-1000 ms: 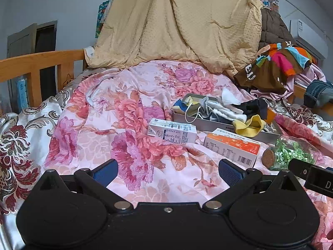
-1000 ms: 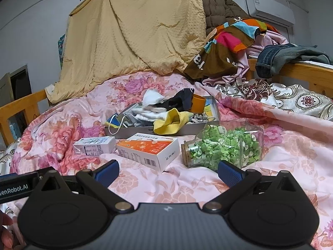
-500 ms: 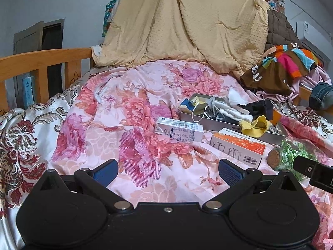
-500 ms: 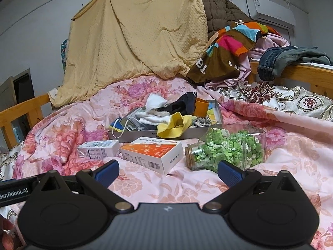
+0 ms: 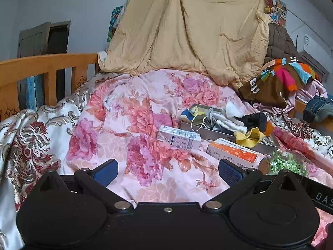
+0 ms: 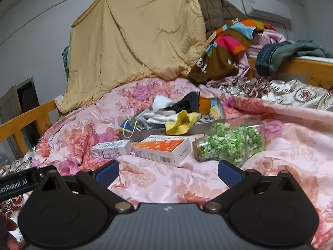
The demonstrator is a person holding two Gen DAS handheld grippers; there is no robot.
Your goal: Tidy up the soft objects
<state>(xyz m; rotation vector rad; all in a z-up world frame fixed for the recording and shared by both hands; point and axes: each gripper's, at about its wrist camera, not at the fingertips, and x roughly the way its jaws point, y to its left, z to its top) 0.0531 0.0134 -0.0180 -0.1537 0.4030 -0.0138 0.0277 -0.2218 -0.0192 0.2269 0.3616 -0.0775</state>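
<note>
Our left gripper (image 5: 168, 169) and right gripper (image 6: 168, 169), both spread wide and empty, face the grey tray (image 6: 145, 134) of soft items on the floral quilt (image 6: 166, 179).

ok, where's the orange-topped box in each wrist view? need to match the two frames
Left wrist: the orange-topped box lies right of centre, just above the right fingertip of the hand-held gripper.
Right wrist: the same box lies at centre, on the floral quilt.
Shared landmark: the jar of green bits lies on its side immediately right of the box in both views.
</note>
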